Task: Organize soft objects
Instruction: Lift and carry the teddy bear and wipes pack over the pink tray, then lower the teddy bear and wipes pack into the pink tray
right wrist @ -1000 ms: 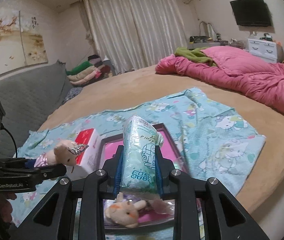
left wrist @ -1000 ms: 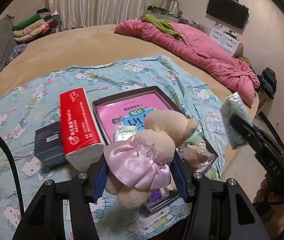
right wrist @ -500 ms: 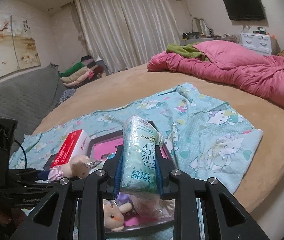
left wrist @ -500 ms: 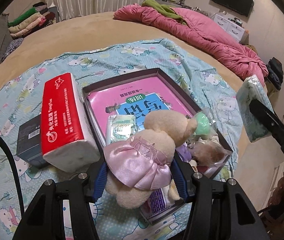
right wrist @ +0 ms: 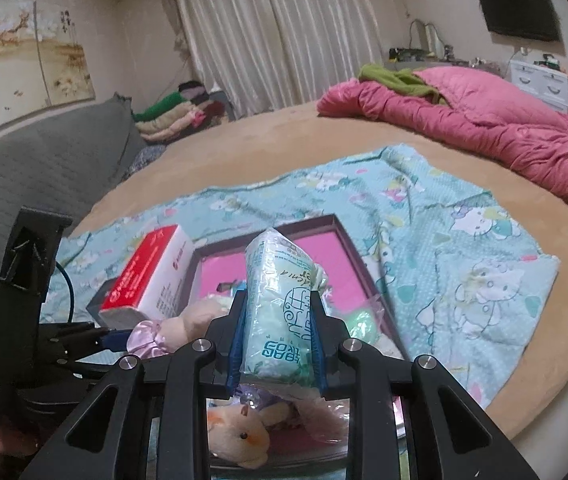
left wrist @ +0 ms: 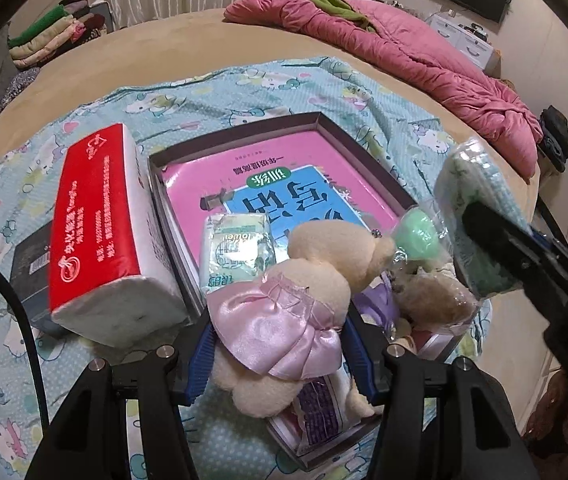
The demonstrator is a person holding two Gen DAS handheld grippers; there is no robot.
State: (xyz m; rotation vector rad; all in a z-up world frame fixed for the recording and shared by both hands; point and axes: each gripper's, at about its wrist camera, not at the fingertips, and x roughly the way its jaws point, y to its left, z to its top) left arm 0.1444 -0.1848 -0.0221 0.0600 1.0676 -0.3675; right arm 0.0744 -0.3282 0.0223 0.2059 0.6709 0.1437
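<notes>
- Left tool [left wrist: 280,344] is clamped on a cream plush doll [left wrist: 284,308] in a shiny pink satin skirt, held just above the near end of the dark shallow tray [left wrist: 240,130].
- Right tool [right wrist: 278,344] is clenched on a pale green tissue pack [right wrist: 280,300] in crinkly film, standing upright over the same tray.
- In the tray: a glossy pink book [left wrist: 284,176], another small tissue pack [left wrist: 236,248], a bagged green ball [left wrist: 418,236] and a second plush [right wrist: 240,436].
- A red-and-white tissue brick [left wrist: 100,224] lies against the tray's left wall, resting on a dark box [left wrist: 30,264].
- All sit on a cartoon-print sheet [right wrist: 464,280] near the bed's edge; open sheet lies to the right, with a pink quilt [right wrist: 484,128] beyond.
</notes>
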